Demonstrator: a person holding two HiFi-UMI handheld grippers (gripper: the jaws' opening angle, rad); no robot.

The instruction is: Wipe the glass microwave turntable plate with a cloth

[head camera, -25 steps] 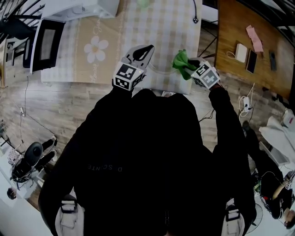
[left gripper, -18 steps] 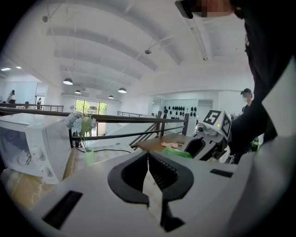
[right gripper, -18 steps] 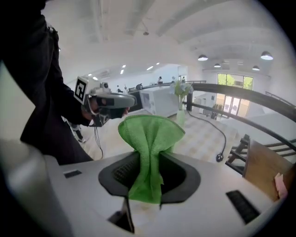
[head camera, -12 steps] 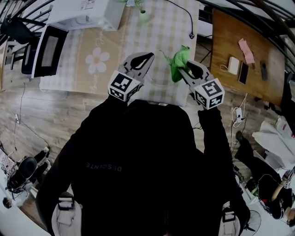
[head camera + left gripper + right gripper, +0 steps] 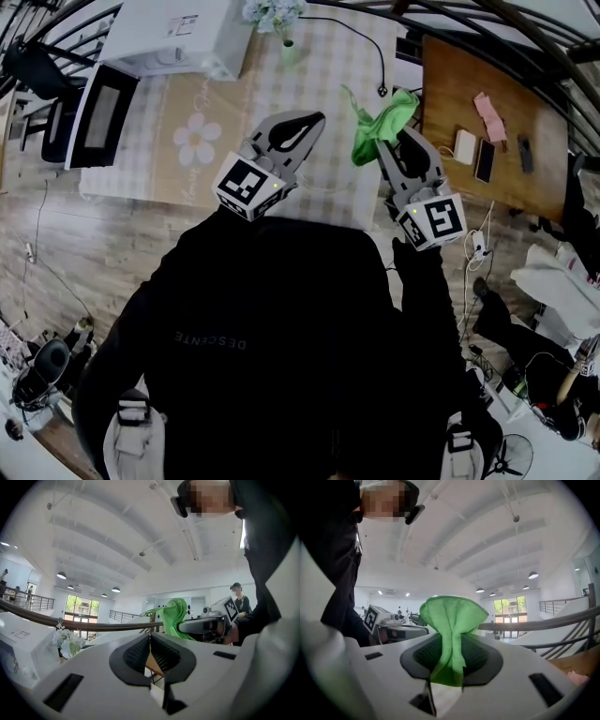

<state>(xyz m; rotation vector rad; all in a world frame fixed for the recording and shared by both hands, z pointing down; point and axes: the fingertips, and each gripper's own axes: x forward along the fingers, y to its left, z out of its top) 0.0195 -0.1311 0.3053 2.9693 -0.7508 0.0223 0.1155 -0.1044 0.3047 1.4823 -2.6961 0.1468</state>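
Your right gripper [image 5: 397,139] is clamped on the green cloth [image 5: 380,127]. In the right gripper view the cloth [image 5: 452,616] is pinched between the pads [image 5: 476,656], fans out above them, and a short tail hangs below. Your left gripper [image 5: 317,118] holds nothing. In the left gripper view [image 5: 150,637] its tips meet, with only a teardrop gap behind them.

Both grippers are raised above the near edge of the checked tabletop [image 5: 328,75] and tilted upward, side by side but apart. The left gripper view shows the cloth [image 5: 174,618] just beside its own jaws.

The glass turntable plate cannot be made out with certainty. The grippers and your body cover the near part of the tabletop.

The microwave [image 5: 169,33] stands at the far left corner with its door [image 5: 98,112] swung open. A flower-print mat [image 5: 197,141] lies beside it.
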